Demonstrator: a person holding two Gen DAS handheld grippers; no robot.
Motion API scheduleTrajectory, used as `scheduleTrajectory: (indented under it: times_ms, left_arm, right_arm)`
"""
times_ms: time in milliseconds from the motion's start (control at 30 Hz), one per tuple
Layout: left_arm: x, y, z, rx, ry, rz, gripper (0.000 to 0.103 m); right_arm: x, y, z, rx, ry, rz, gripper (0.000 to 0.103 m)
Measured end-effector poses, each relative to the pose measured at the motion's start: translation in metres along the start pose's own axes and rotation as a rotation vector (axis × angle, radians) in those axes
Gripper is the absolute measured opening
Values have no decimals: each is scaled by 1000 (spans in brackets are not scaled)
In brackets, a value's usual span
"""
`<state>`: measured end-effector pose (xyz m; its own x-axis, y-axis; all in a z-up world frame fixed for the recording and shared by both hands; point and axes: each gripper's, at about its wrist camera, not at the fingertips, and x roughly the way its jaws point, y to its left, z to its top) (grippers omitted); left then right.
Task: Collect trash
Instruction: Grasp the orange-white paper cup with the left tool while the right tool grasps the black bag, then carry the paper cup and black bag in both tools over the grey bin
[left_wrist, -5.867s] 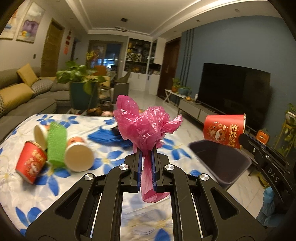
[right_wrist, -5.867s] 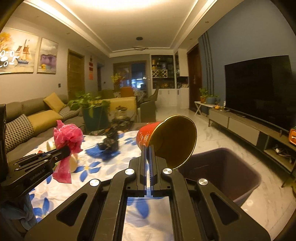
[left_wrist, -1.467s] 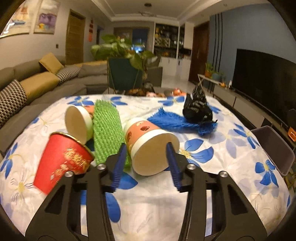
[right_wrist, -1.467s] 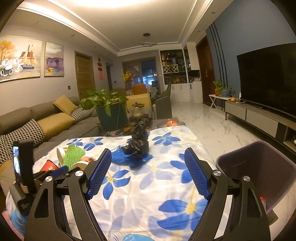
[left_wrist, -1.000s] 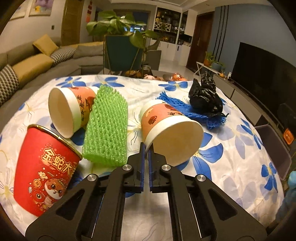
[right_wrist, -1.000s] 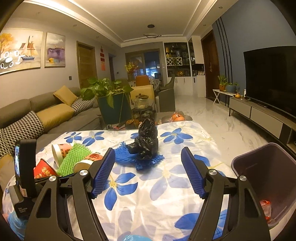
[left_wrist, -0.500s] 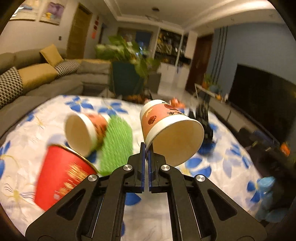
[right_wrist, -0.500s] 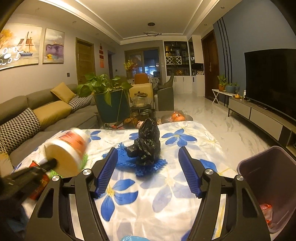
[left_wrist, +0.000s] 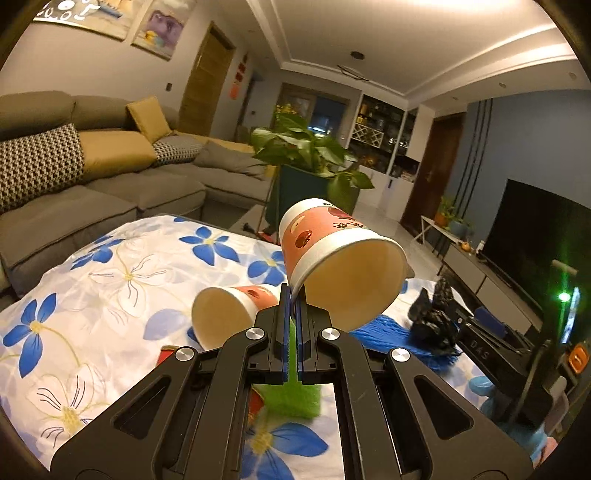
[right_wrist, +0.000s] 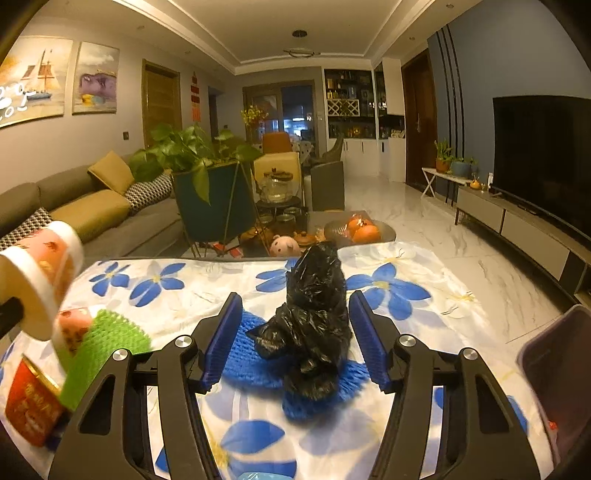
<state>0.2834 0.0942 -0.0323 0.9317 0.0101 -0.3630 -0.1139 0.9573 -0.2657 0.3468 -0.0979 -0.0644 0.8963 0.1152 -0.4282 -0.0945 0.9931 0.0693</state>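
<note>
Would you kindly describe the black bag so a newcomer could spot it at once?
On the flowered tablecloth, find the blue foam net. The black bag sits crumpled on it, between the open right gripper fingers. It is the only black, shiny item there.

- Dim, warm light from the ceiling (right_wrist: 280, 14); both views yellowish.
- Fisheye bends the edges; corners black.
- Held cup (right_wrist: 40, 277) motion-blurred in the right view.
- Green glare at the left view's right edge.
</note>
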Motion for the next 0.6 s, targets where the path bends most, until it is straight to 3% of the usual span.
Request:
scheduleTrajectory:
  times_ms: [233,300,367,433,600]
  left_arm:
    - [6,9,-4,-17,12,8,2]
    - [6,8,-5,-18,17,2,2]
    - [5,6,-6,-16,19,-3,2]
    - [3,5,-7,-13,15,-4,2]
    - [4,7,-7,-18,14,-5,2]
  right_arm:
    - [37,0,-6,14,135,-15,59]
    - [40,1,-9,7,154,-14,52]
    - [42,2,-11,1,172,-23,35]
    - [44,1,-12,2,189,-25,25]
    - [37,-3,-12,29,166,-6,12]
